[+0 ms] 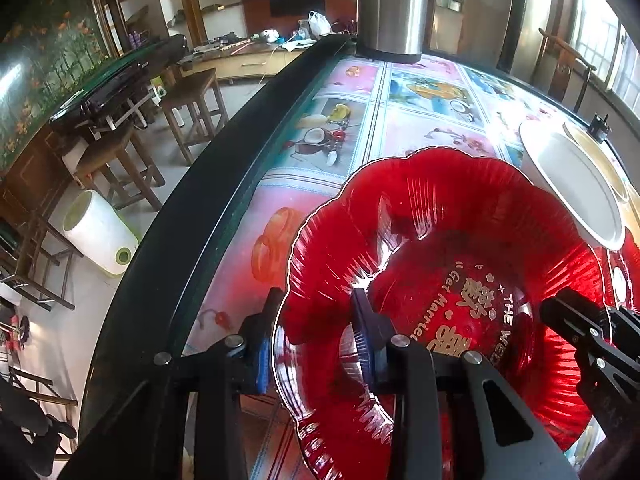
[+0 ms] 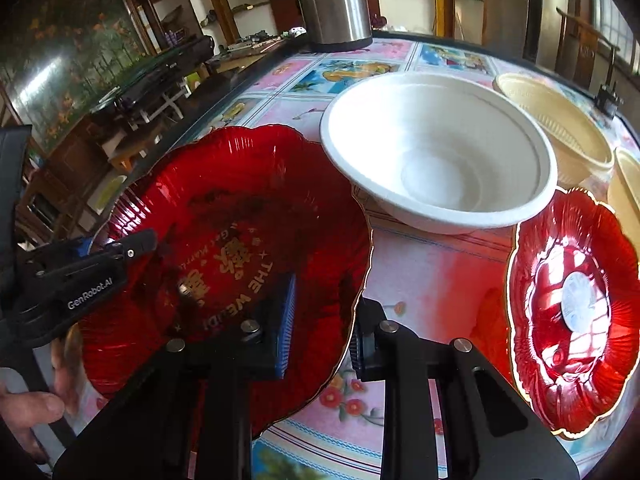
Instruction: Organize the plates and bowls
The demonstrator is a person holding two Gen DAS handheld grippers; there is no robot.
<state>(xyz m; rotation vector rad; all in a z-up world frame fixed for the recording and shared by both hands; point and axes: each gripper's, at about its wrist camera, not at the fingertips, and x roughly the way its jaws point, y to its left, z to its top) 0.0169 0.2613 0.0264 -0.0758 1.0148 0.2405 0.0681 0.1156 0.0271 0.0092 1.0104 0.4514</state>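
A red scalloped glass plate (image 1: 440,220) with gold lettering lies on the patterned table, and both grippers hold it. My left gripper (image 1: 316,340) is shut on the plate's left rim, one blue pad outside it and one finger inside. My right gripper (image 2: 324,328) is shut on the right rim of the same plate (image 2: 224,184), blue pad inside, other finger under the edge. Each gripper shows in the other's view: right gripper (image 1: 560,312), left gripper (image 2: 136,244). A white bowl (image 2: 440,152) stands upright just behind the plate. A second red plate (image 2: 572,292) lies to the right.
Two beige bowls (image 2: 560,128) (image 2: 628,184) sit at the far right behind the second plate. A steel flask (image 2: 336,0) stands at the table's far edge. The black table edge (image 1: 224,184) runs close on the left, with stools and floor beyond. A hand (image 2: 32,408) shows at lower left.
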